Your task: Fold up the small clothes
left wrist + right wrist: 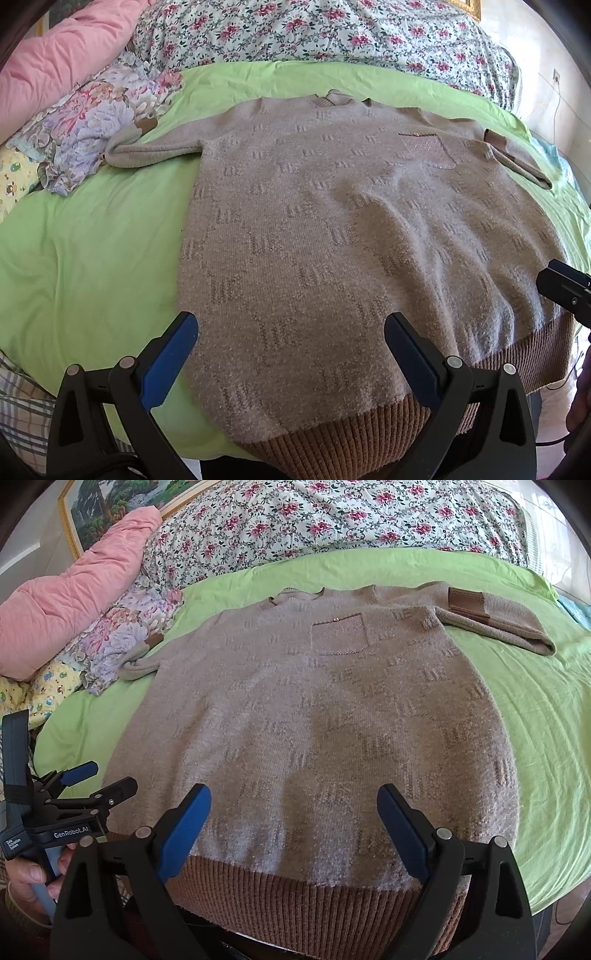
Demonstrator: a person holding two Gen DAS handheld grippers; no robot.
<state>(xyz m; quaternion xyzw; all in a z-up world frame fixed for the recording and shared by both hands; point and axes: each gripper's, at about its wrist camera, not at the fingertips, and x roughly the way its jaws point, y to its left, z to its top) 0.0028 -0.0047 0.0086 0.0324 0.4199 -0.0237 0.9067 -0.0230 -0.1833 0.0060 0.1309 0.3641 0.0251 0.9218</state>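
Note:
A beige knit sweater (332, 229) with a brown ribbed hem lies flat, face up, on the green bed sheet (92, 240); it also shows in the right wrist view (314, 720). Its chest pocket (338, 633) faces up. The left sleeve (155, 151) is bent out to the left. The right sleeve (495, 624) is folded back on itself, brown cuff up. My left gripper (291, 354) is open above the hem's left part, holding nothing. My right gripper (295, 827) is open above the hem's middle, holding nothing. The left gripper also shows in the right wrist view (98, 779).
A floral quilt (332, 520) and a pink duvet (81, 579) are piled at the bed's far side. A flowered cloth (96, 129) lies left of the sweater, touching the left sleeve. A framed picture (118, 513) hangs behind. Bare green sheet lies left and right of the sweater.

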